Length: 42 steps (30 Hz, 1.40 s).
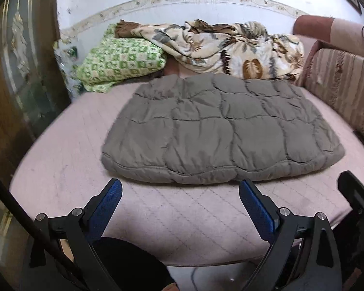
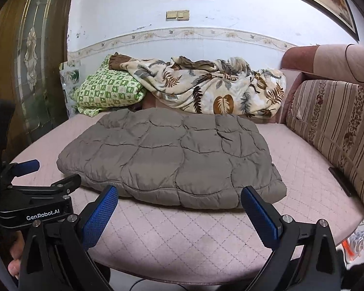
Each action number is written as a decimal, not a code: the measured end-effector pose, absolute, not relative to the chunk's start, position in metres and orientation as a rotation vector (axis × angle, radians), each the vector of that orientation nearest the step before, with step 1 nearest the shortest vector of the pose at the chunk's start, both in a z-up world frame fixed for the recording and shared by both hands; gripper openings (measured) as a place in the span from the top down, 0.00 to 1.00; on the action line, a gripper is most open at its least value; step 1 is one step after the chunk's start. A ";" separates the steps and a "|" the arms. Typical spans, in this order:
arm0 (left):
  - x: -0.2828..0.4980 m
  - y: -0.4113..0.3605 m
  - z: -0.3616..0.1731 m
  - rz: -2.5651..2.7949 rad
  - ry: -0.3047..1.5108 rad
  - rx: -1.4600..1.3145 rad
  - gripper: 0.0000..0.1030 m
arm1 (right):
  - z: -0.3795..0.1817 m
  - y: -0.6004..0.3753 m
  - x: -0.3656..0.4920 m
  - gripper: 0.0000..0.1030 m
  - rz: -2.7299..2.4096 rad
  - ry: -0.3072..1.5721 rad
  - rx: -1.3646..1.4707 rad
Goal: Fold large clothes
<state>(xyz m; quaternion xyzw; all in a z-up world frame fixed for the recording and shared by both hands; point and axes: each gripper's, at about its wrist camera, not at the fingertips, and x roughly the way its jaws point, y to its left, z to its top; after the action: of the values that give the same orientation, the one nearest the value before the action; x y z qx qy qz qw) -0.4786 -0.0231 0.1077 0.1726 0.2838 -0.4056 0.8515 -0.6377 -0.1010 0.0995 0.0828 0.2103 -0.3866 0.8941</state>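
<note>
A grey-brown quilted puffer garment [image 1: 218, 131] lies folded into a flat rectangle on the pink quilted mattress [image 1: 182, 218]; it also shows in the right wrist view [image 2: 172, 160]. My left gripper [image 1: 180, 191] is open and empty, held just short of the garment's near edge. My right gripper [image 2: 179, 198] is open and empty, also just short of the near edge, toward its right half. In the right wrist view the left gripper [image 2: 48, 172] shows at the left edge, beside the garment's near left corner.
A green checked pillow [image 2: 106, 92] and a crumpled leaf-print blanket [image 2: 213, 92] lie along the wall behind the garment. A striped sofa cushion [image 2: 332, 126] stands at the right. A wooden door with glass [image 2: 29, 55] is at the left. The mattress [image 2: 182, 237] front edge is below the grippers.
</note>
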 end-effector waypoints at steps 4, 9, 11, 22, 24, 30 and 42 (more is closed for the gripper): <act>-0.479 -0.025 0.104 -0.829 0.557 0.400 0.06 | 0.096 -0.103 -0.634 0.01 -0.805 0.453 0.183; -0.481 -0.021 0.105 -0.826 0.508 0.406 0.06 | 0.094 -0.102 -0.628 0.01 -0.800 0.466 0.174; -0.480 -0.021 0.104 -0.843 0.511 0.403 0.06 | 0.094 -0.101 -0.626 0.01 -0.799 0.470 0.168; -0.478 -0.027 0.093 -0.805 0.514 0.435 0.06 | 0.084 -0.106 -0.622 0.01 -0.813 0.506 0.172; -0.478 -0.027 0.093 -0.802 0.520 0.438 0.06 | 0.083 -0.107 -0.620 0.01 -0.814 0.511 0.173; -0.473 -0.029 0.091 -0.786 0.535 0.443 0.06 | 0.080 -0.109 -0.616 0.01 -0.808 0.527 0.176; -0.469 -0.031 0.086 -0.791 0.545 0.447 0.06 | 0.074 -0.111 -0.611 0.01 -0.805 0.545 0.176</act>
<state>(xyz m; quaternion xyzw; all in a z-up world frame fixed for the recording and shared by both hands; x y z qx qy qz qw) -0.4694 -0.0310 0.0864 0.2131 0.2598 -0.3773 0.8630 -0.6109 -0.1109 0.0745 0.0845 0.2618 -0.3864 0.8804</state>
